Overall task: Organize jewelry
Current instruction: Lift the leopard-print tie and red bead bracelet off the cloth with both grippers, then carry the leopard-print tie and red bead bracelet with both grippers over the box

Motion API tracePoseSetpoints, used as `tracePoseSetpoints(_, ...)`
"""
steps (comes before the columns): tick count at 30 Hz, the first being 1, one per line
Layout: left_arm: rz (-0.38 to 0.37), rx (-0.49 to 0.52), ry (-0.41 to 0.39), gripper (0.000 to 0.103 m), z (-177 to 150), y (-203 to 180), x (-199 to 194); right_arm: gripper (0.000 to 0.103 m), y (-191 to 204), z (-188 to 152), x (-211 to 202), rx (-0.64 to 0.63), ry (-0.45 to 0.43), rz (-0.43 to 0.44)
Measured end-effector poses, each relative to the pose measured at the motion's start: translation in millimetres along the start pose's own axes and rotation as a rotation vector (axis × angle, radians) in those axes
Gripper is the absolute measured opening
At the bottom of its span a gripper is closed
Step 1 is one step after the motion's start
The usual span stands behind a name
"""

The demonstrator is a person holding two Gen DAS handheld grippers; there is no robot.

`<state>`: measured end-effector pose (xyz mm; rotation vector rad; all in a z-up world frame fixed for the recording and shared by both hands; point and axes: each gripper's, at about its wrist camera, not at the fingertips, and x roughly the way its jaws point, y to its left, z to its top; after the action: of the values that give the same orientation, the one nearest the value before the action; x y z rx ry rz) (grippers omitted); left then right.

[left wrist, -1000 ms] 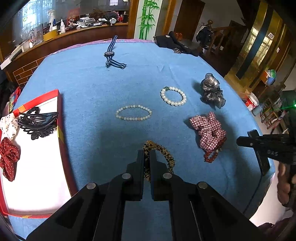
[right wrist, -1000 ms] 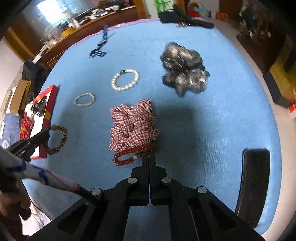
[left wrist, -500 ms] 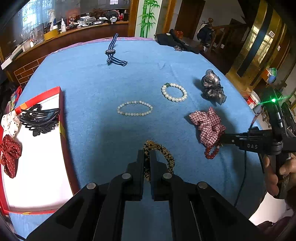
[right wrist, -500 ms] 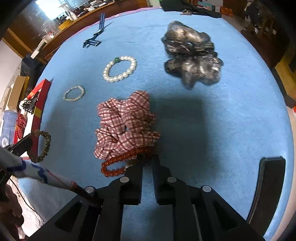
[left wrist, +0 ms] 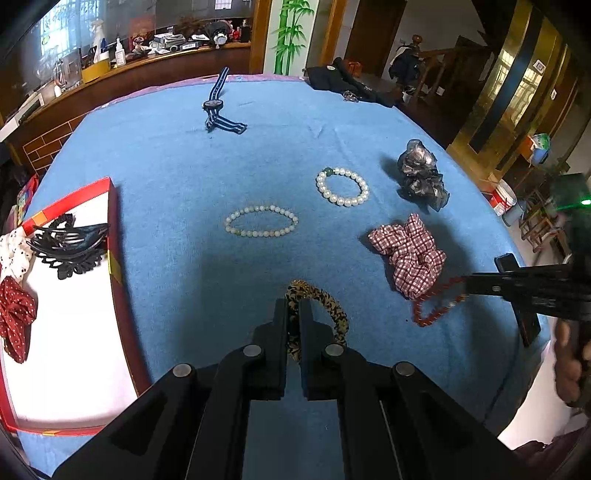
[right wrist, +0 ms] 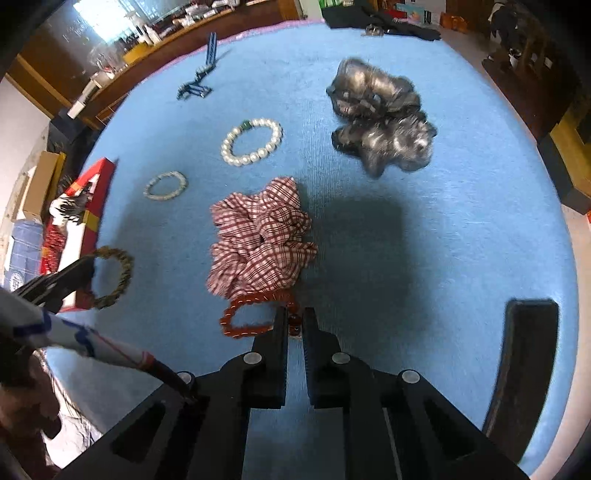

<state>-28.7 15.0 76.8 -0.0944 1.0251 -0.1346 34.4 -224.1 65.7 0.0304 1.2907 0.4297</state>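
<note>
Right claw (right wrist: 294, 320) has just closed on red bead bracelet (right wrist: 240, 321).

Looks like a home's living area: past the fingers, a wooden sideboard (left wrist: 155, 70) crowded with bottles and knick-knacks, a bamboo wall painting (left wrist: 290, 35), brown wooden doors (left wrist: 373, 33), and a staircase banister (left wrist: 439, 55) draped with clothes. Blue-clothed bench (left wrist: 177, 162) in front.
</note>
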Motion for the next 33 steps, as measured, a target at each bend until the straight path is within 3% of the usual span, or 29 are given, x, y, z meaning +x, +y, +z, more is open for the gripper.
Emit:
tracePoseSetpoints(12,0.002,-0.010,-0.039,0.005,4,8,-20,0.008,51,10,-44,-0.070,-0.088,0.094)
tracePoseSetpoints(21,0.049,-0.051,-0.079,0.005,-7,33,-47,0.008,106,23,-42,-0.152,-0.101,0.154)
tracePoseSetpoints(33,0.125,-0.149,-0.124,0.005,-31,96,-87,0.008,194,29,-32,-0.312,-0.100,0.219)
